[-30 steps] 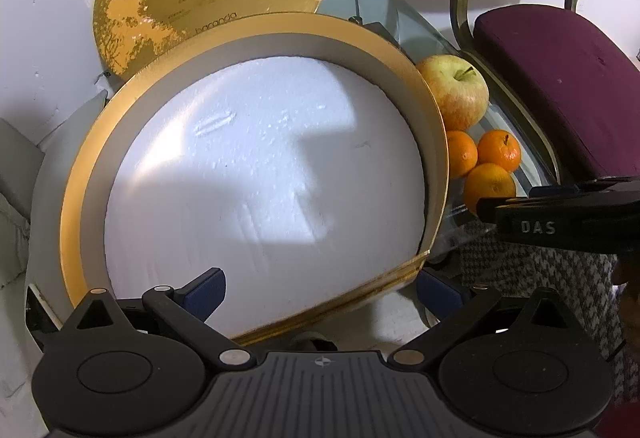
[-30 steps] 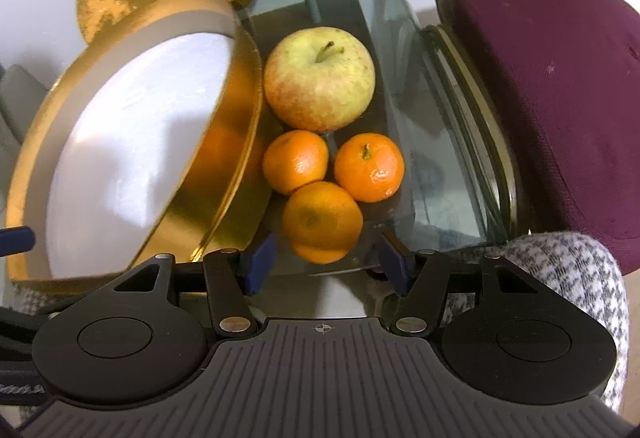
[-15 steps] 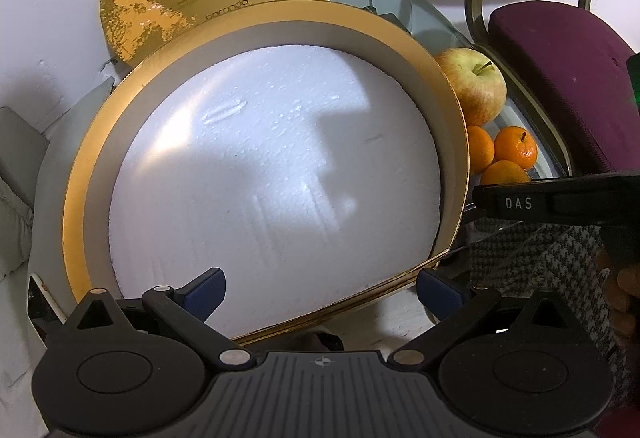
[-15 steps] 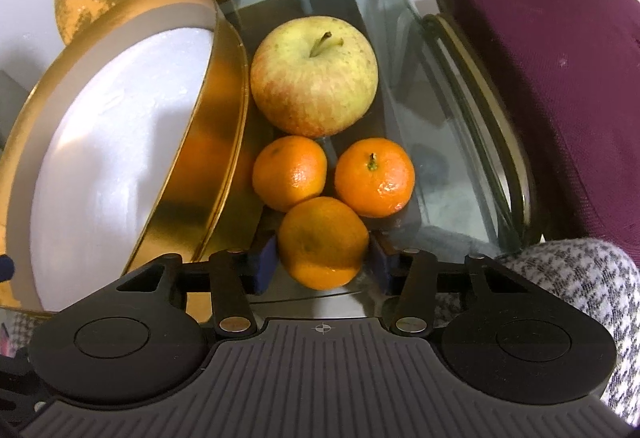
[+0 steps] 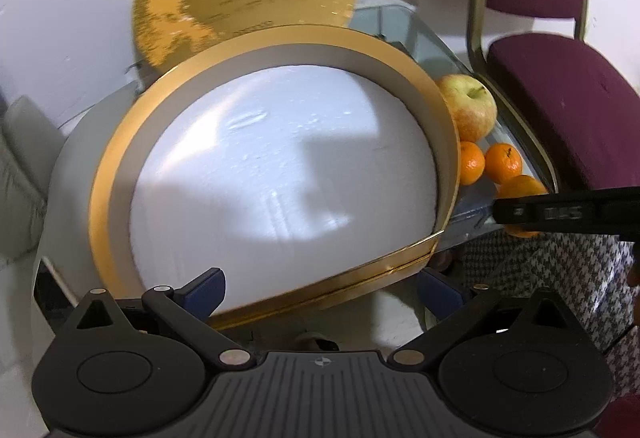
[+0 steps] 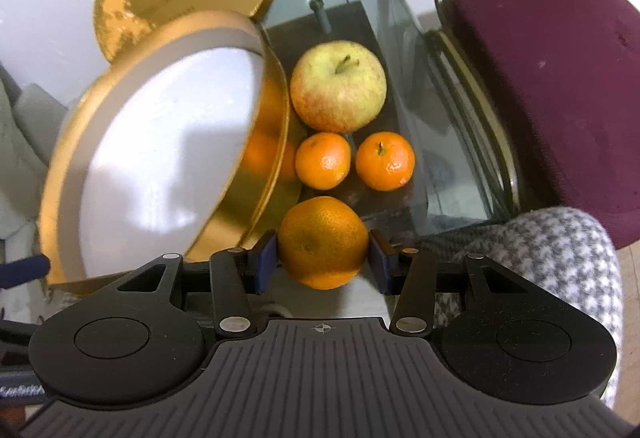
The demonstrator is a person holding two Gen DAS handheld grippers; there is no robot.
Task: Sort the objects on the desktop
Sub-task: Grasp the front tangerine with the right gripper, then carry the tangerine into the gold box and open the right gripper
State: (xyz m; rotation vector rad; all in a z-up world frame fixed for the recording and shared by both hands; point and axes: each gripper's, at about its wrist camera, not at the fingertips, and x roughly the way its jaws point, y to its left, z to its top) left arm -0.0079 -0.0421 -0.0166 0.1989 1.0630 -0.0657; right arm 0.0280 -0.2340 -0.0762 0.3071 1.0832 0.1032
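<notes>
left gripper (image 5: pixel 320 288): black ribbed body, round black discs, silver screws, blue pads | right gripper (image 6: pixel 322 260): same build, blue pads (image 6: pixel 266 258) | clothing (image 6: pixel 552 254): grey-white houndstooth fabric

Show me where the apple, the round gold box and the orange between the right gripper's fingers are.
apple (image 6: pixel 338 86): right wrist view, middle of its skin, just below the stem.
round gold box (image 6: pixel 266 154): right wrist view, outer gold wall facing the fruit.
orange (image 6: pixel 322 240): right wrist view, middle of its peel.
</notes>
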